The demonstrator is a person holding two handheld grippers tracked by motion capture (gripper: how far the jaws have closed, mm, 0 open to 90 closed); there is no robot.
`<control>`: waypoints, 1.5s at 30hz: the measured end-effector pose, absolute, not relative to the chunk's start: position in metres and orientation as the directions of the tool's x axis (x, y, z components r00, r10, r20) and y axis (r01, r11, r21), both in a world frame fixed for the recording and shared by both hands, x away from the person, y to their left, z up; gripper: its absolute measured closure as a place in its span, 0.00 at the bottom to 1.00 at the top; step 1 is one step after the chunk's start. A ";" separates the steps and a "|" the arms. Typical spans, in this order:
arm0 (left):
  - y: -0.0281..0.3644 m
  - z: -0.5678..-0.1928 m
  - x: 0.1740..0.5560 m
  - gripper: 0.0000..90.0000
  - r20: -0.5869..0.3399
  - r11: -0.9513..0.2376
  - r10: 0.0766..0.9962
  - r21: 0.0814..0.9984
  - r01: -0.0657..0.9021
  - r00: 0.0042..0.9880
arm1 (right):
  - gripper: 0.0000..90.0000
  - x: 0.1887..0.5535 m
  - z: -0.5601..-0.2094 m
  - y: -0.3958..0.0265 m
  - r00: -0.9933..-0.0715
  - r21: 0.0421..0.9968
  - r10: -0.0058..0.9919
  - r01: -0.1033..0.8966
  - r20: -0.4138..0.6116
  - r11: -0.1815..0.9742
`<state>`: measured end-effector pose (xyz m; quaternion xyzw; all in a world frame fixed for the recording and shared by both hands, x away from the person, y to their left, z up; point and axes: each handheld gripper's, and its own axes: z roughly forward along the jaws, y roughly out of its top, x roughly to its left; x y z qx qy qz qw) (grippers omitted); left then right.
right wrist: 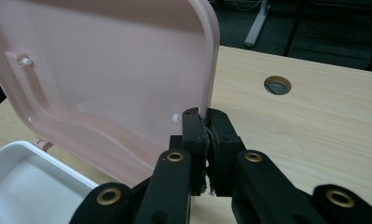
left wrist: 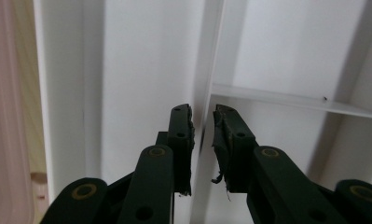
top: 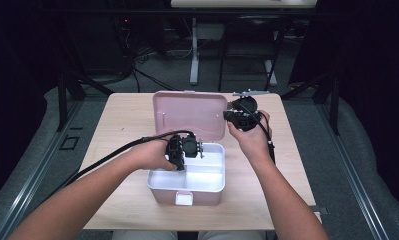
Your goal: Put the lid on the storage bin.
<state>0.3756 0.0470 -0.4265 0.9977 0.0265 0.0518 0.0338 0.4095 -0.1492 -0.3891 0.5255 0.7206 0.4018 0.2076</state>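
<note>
The box (top: 186, 187) stands open; our right gripper (right wrist: 207, 122) pinches its raised lid (right wrist: 104, 70). Our left gripper (left wrist: 203, 122), jaws slightly parted, straddles the tray divider (left wrist: 207, 70) inside the box, so the tray is not lifted yet.

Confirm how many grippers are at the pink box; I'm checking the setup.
2. The left gripper is in the white tray, jaws slightly apart astride a divider. The right gripper is clamped on the raised pink lid edge.

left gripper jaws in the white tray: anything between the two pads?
Yes. In the left gripper view the tray's white divider wall runs up between the left gripper pads; they straddle it with slim gaps, not pressing.
</note>
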 end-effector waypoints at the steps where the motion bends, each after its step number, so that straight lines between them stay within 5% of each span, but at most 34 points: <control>1: 0.050 -0.423 0.375 0.83 0.101 -0.996 0.067 0.073 0.059 0.993 | 0.97 0.410 -0.389 -0.149 -0.361 0.797 0.924 0.590 0.123 0.125; 29: 0.170 -0.397 0.377 0.74 0.082 -0.832 0.464 0.381 0.403 0.882 | 0.97 0.410 -0.391 -0.144 -0.378 0.808 0.917 0.576 0.126 0.126; 45: 0.197 -0.400 0.379 0.74 0.049 -0.738 0.581 0.453 0.500 0.813 | 0.97 0.407 -0.390 -0.143 -0.378 0.810 0.918 0.572 0.119 0.131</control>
